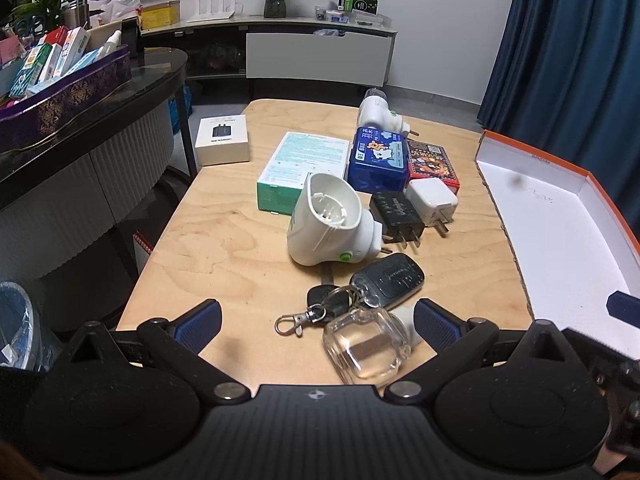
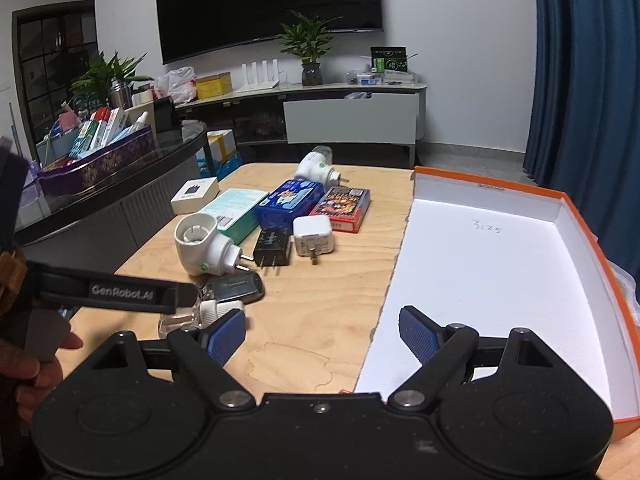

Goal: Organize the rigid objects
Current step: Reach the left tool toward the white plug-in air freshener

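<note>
My left gripper is open low over the near end of the wooden table. Between its blue pads lie a clear glass bottle with a white cap and a key ring with a black key fob. Beyond them sit a white plug-in device, a black charger and a white charger. My right gripper is open and holds nothing, straddling the left edge of the orange-rimmed white box. The bottle lies to its left.
Further back lie a green-white carton, a blue tin, a red card box, a small white box and a second white plug-in. A dark side table with a purple tray stands left. A bin is near left.
</note>
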Demonstrator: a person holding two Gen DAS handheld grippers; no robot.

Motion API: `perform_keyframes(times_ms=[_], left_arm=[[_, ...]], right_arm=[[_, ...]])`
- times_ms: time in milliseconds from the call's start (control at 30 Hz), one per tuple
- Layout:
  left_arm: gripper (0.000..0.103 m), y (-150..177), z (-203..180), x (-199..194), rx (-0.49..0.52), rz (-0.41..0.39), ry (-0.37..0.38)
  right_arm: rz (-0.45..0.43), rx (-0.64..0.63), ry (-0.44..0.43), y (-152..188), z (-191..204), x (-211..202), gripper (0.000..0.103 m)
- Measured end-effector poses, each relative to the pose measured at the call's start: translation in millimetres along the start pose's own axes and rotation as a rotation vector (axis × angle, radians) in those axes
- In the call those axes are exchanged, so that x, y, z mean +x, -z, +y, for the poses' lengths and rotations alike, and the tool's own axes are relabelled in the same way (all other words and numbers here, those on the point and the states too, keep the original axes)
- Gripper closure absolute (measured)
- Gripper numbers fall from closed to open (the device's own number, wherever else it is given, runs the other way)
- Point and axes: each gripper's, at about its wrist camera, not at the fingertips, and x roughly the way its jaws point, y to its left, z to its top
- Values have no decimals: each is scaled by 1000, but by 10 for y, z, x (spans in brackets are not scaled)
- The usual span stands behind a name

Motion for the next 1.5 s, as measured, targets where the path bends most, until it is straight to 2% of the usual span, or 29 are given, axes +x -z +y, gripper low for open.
perform_keyframes(times_ms=[1000,1500], left_arm=[[0,-24,107,121,-20,17,-16],[0,-243,7,356,36,10,2]], right_arm=[[40,-68,-61,-12,354,131,4],[61,-77,-78,-47,446,161,5]])
